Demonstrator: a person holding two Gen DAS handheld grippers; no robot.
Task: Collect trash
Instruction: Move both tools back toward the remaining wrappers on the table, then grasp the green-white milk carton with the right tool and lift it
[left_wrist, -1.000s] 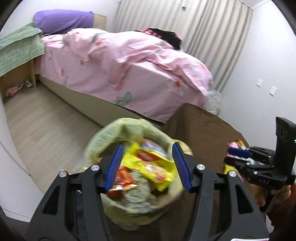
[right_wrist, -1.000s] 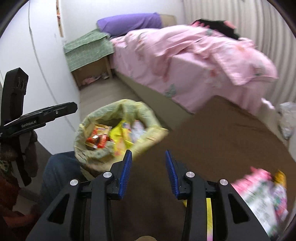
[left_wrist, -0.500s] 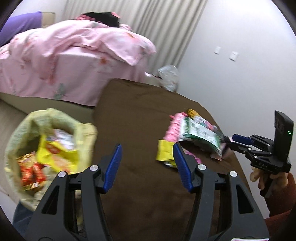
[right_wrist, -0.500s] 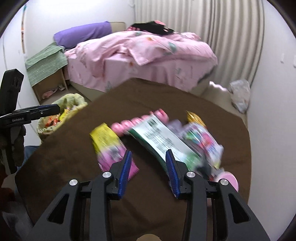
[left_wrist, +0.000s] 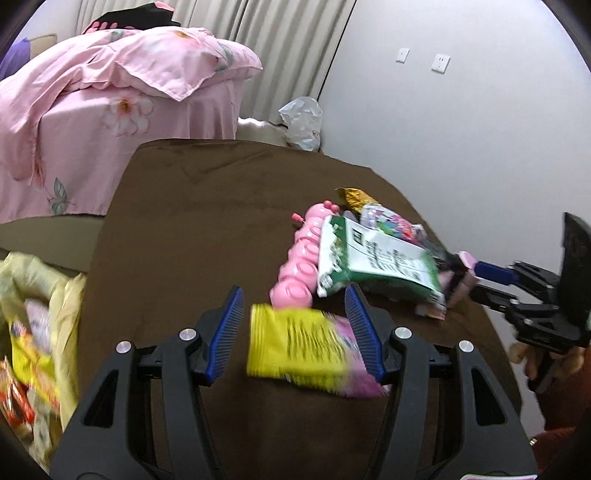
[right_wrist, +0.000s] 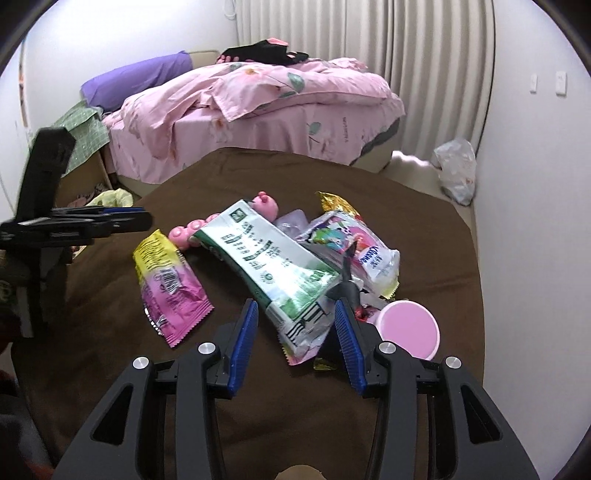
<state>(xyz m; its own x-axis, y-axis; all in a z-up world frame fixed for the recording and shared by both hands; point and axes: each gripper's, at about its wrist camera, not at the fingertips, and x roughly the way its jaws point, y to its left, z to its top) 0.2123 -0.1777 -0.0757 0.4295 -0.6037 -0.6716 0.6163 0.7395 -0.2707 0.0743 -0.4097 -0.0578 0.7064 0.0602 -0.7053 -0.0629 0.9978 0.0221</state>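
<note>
a second ago both wrist views looked down at the yellow trash bag (left_wrist: 33, 332) stuffed with wrappers; now both have swung over to the brown-covered table (left_wrist: 207, 206), and the bag sits at the left edge of the left view, beside the table.

the left gripper (left_wrist: 295, 332) hangs over the yellow-and-pink wrapper (left_wrist: 303, 350), jaws standing apart, with the packet seen between the blue pads (left_wrist: 229, 328); the blur makes it hard to say whether it touches it. its spread looks the same as before.

the right gripper (right_wrist: 295, 339) has just been opening its jaws; they stand apart around the near end of the green-and-white packet (right_wrist: 273, 266), without pressing on it.

that packet lies on a pile with a pink caterpillar toy (right_wrist: 192, 229), a tissue pack (right_wrist: 362, 254), a gold wrapper (right_wrist: 332, 201) and a pink round lid (right_wrist: 410, 328). behind stands the pink bed (right_wrist: 266, 110).
</note>
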